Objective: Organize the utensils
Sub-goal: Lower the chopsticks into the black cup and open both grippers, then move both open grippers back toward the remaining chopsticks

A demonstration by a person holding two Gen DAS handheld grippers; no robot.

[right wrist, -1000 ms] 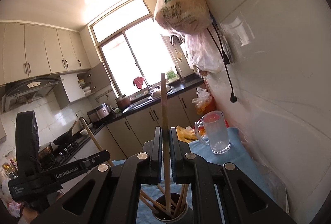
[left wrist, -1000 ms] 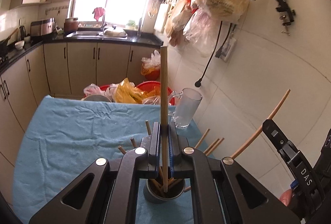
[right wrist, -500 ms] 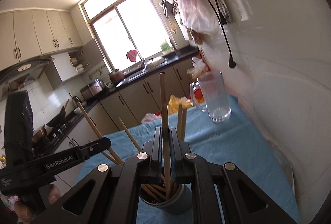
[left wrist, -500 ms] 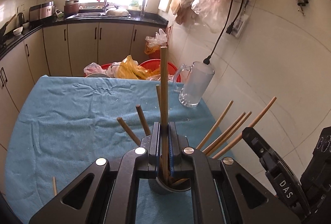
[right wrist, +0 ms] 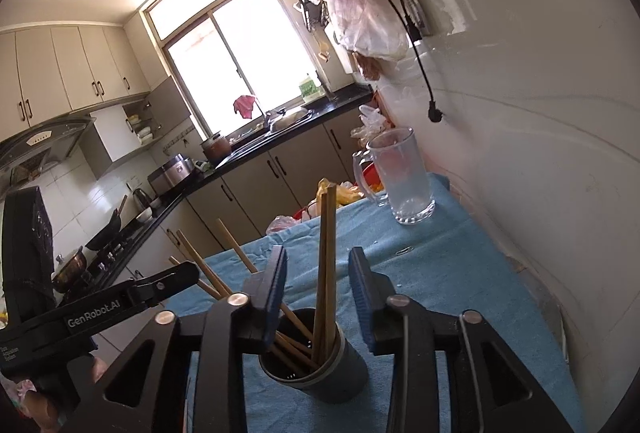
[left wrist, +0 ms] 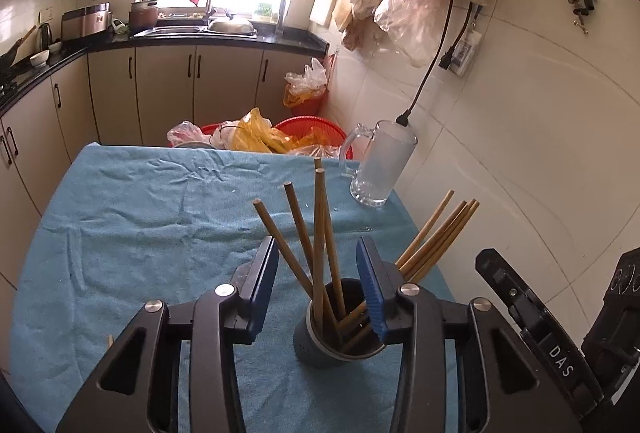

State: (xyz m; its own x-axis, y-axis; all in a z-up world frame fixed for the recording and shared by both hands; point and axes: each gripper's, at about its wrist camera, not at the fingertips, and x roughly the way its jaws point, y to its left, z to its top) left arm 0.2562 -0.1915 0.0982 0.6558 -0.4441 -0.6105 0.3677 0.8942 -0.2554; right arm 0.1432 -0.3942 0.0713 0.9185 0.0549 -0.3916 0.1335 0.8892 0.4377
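A blue cloth (left wrist: 140, 233) covers the table; a glass mug (left wrist: 380, 165) stands far right by the wall. Near the right edge sits the grey cup (left wrist: 332, 345), holding the chopsticks (left wrist: 319, 233), which stand nearly upright and fan left and right. Both tongs hang just above it. The left gripper (left wrist: 318, 285) and right gripper (right wrist: 318, 297) are opening, pads clear of the sticks rising between them. One stray stick (left wrist: 109, 340) lies near left, closest to the left gripper.
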